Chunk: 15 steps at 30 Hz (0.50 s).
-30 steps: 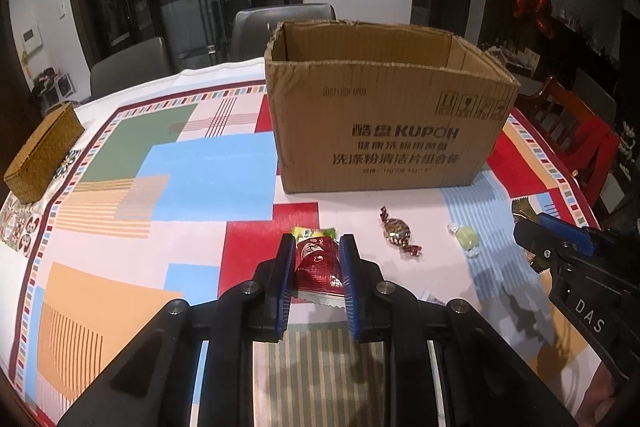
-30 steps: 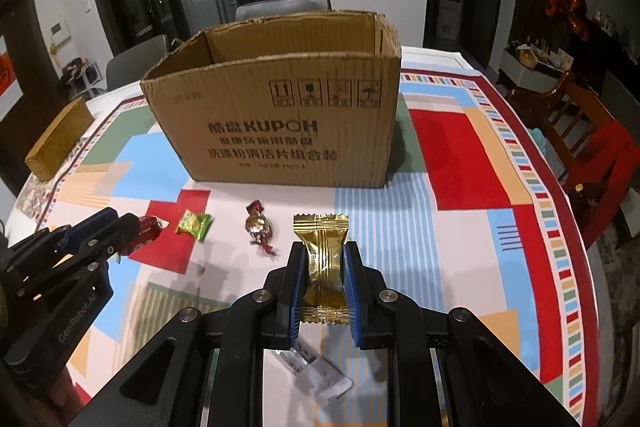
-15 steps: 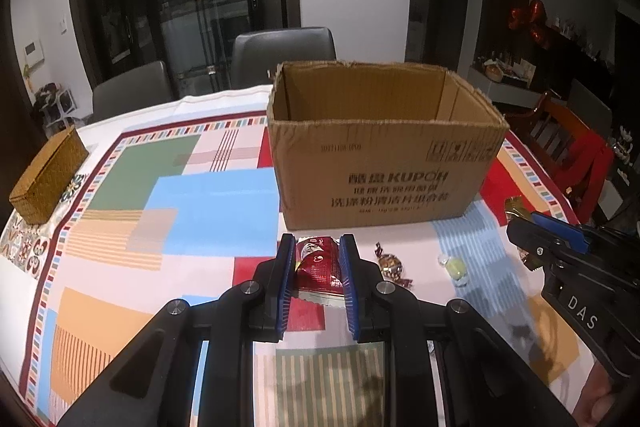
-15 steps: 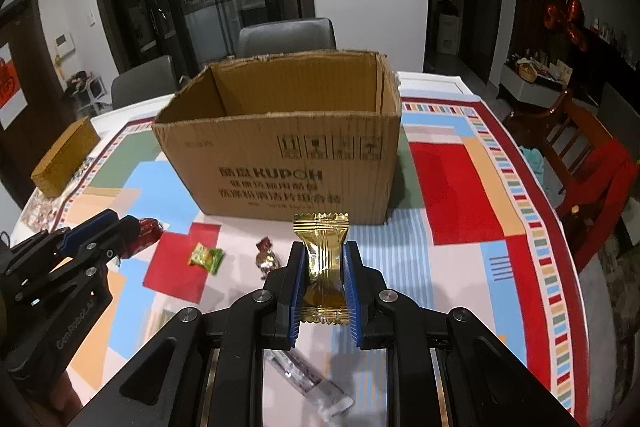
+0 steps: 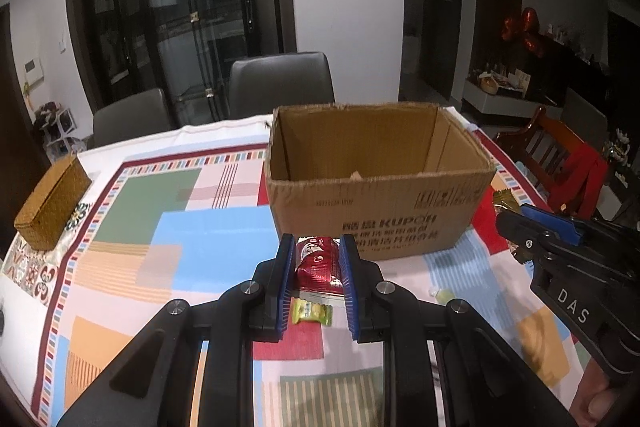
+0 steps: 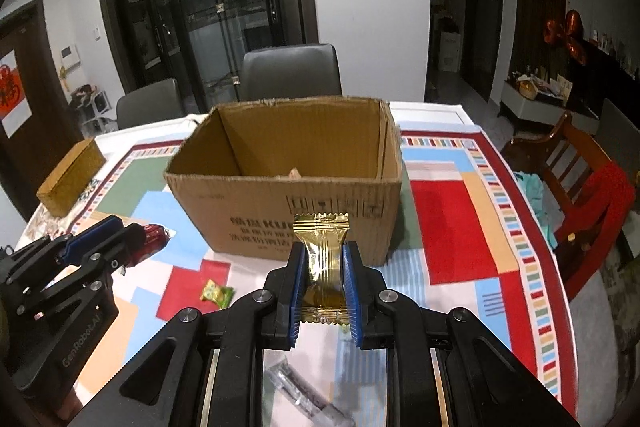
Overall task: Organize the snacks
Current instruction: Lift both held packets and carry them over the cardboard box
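Both raised grippers nearer cardboard box [image 5: 380, 215], snacks clamped.

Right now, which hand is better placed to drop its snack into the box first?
Neither clearly. The left gripper holds the red packet, the right gripper the gold packet; both sit before the cardboard box, below its rim.

Each camera sat behind its own gripper fingers, raised above the patterned tablecloth [image 5: 208, 227] and facing the near long wall of the open cardboard box [image 5: 380, 187], close enough to see over its rim. The left wrist view looked from the box's left half, the right wrist view from nearer its right end. Both shared the box, the woven case [image 6: 72, 177], the grey chair [image 6: 290, 71], and each caught the opposite gripper at its edge.
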Available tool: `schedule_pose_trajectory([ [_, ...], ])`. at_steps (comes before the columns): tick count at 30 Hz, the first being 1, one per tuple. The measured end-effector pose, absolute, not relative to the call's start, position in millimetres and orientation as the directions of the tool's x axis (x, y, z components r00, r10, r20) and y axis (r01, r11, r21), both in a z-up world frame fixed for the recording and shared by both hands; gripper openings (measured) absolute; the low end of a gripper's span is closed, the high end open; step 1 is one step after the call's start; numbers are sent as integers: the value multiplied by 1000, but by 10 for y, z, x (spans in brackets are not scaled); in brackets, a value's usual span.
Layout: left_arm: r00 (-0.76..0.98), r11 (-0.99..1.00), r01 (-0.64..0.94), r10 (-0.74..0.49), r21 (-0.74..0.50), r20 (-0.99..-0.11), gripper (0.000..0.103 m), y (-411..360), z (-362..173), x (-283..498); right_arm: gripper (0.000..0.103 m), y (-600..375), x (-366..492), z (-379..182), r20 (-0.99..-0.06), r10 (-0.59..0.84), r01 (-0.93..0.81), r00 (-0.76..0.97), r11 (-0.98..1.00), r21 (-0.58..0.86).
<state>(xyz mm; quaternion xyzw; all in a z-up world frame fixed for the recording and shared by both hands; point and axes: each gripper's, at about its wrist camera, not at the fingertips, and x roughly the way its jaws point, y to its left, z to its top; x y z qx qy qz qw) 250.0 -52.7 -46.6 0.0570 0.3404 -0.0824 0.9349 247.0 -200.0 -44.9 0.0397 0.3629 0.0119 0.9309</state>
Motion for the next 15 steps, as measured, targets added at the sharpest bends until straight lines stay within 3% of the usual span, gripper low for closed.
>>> schedule_pose_trajectory([
  [15,791,976,209,-132,60,-598,23,-597,-138,2724,20,-2057,2683,-110,-626,42,8,779,997,77],
])
